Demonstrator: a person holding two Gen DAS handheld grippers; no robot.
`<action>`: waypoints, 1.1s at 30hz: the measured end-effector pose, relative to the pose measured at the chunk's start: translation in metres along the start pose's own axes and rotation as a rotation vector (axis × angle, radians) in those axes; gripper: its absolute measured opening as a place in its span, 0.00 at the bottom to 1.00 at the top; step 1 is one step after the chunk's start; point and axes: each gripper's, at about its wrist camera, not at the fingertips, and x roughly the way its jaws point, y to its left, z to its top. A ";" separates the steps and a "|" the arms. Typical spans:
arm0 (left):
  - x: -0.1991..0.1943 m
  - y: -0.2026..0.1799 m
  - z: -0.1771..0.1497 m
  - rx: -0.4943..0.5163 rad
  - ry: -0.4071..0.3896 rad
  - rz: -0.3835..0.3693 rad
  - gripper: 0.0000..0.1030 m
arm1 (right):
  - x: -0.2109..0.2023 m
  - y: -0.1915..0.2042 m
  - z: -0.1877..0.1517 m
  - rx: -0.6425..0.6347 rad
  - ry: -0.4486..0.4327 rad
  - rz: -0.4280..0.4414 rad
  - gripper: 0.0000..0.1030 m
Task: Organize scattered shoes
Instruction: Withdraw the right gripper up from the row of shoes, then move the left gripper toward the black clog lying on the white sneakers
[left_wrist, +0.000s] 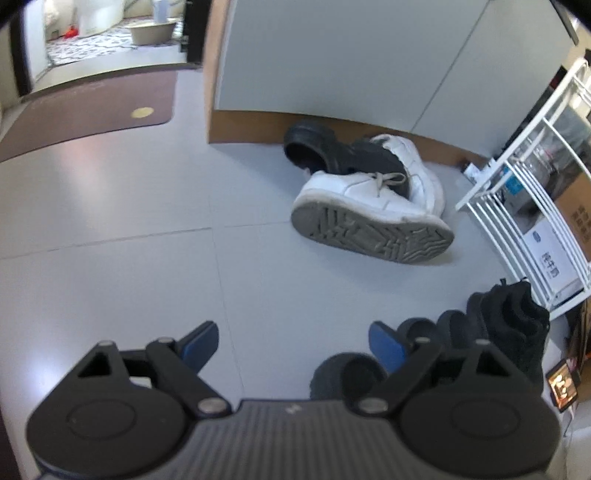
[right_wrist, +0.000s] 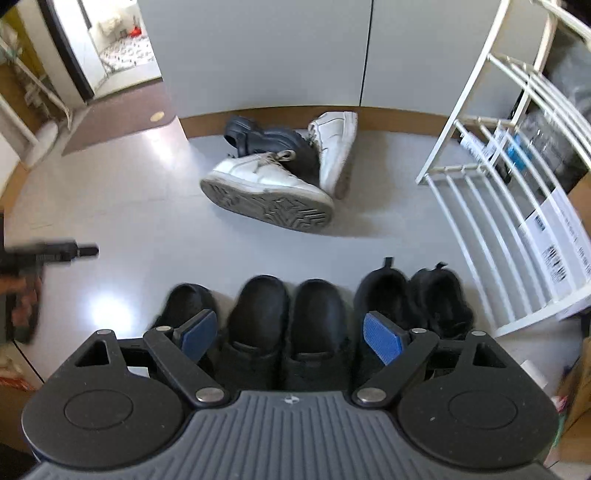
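A pile of shoes lies by the cabinet base: a white sneaker (right_wrist: 266, 184) on its side with the sole showing, a second white sneaker (right_wrist: 334, 147) behind it, and a black clog (right_wrist: 266, 142) between them. The same pile shows in the left wrist view: sneaker (left_wrist: 369, 210), clog (left_wrist: 332, 155). Near me stands a row of black shoes: a single clog (right_wrist: 184, 301), a clog pair (right_wrist: 288, 317) and a black sneaker pair (right_wrist: 417, 295). My right gripper (right_wrist: 290, 334) is open and empty above the row. My left gripper (left_wrist: 291, 341) is open and empty over bare floor; it shows blurred at the left of the right wrist view (right_wrist: 55, 253).
A white slatted shoe rack (right_wrist: 491, 221) stands at the right with boxes behind it. A grey cabinet (right_wrist: 295, 55) with a brown base is behind the pile. A brown doormat (left_wrist: 81, 110) lies before a doorway at the far left. The floor is pale grey tile.
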 end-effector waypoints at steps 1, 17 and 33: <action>0.003 -0.004 0.008 0.017 -0.004 0.005 0.87 | 0.000 0.001 0.000 -0.005 0.003 0.005 0.88; 0.126 -0.052 0.131 0.017 -0.010 0.063 0.79 | 0.026 -0.001 0.001 -0.069 -0.106 0.121 0.88; 0.242 -0.085 0.198 0.075 0.098 0.121 0.76 | 0.085 -0.021 -0.031 0.018 -0.146 0.217 0.87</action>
